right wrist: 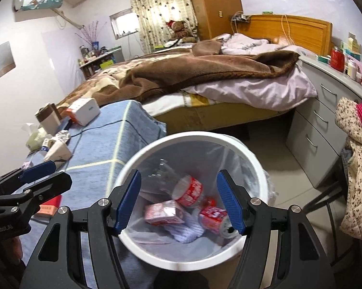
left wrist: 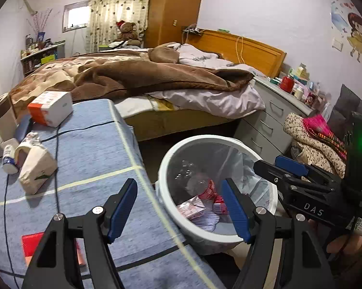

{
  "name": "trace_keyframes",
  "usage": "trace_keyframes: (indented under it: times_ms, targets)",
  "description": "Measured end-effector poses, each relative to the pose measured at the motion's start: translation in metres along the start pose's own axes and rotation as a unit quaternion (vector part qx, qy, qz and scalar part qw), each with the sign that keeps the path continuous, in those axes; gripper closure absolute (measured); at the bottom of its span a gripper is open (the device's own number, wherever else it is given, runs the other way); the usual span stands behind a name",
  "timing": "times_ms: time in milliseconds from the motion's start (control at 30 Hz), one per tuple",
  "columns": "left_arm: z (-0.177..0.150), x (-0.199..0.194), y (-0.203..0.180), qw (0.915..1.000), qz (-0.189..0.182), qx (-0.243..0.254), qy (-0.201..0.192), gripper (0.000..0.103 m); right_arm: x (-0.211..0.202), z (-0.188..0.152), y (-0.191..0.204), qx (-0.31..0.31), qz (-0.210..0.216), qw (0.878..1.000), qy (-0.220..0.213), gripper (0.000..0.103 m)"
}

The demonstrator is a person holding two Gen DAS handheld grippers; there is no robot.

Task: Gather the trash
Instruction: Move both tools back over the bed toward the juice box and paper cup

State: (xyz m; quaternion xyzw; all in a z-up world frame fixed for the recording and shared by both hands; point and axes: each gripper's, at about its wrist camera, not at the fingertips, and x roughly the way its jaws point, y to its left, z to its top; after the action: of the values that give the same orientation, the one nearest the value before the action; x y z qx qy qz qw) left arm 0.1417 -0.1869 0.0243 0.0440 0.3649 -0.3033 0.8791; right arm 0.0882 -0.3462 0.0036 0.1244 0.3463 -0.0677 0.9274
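A white bin (left wrist: 167,155) (right wrist: 231,140) lined with a clear bag stands on the floor beside the blue-clothed table (left wrist: 91,149) (right wrist: 101,142). Inside lie a red-labelled plastic bottle (right wrist: 189,190), a pink carton (right wrist: 162,213), a red can (right wrist: 213,218) and white tissue. My left gripper (left wrist: 178,192) is open and empty, straddling the table edge and the bin's rim. My right gripper (right wrist: 179,184) hangs open and empty above the bin's mouth. On the table remain a beige paper pack (left wrist: 36,168), a small white bottle (left wrist: 8,159), a crumpled wrapper (left wrist: 32,137) and a white-orange box (left wrist: 50,110).
A black cable (left wrist: 56,159) runs across the table; a red card (left wrist: 32,243) lies near its front. An unmade bed (left wrist: 144,77) stands behind, grey drawers (right wrist: 320,130) to the right, and a chair piled with clothes (right wrist: 359,168) close to the bin.
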Motion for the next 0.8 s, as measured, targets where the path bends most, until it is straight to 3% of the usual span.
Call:
trace_keyframes:
  times_ms: [533, 800]
  targets:
    - [-0.017, -0.048, 0.071, 0.9955, 0.075, -0.038, -0.045, 0.029, 0.009, 0.003, 0.069, -0.035, 0.050, 0.998, -0.024, 0.036]
    - [-0.029, -0.067, 0.130, 0.9864, 0.131, -0.083, -0.056, 0.029, 0.019, 0.004, 0.108, -0.054, 0.084, 0.995, -0.033, 0.030]
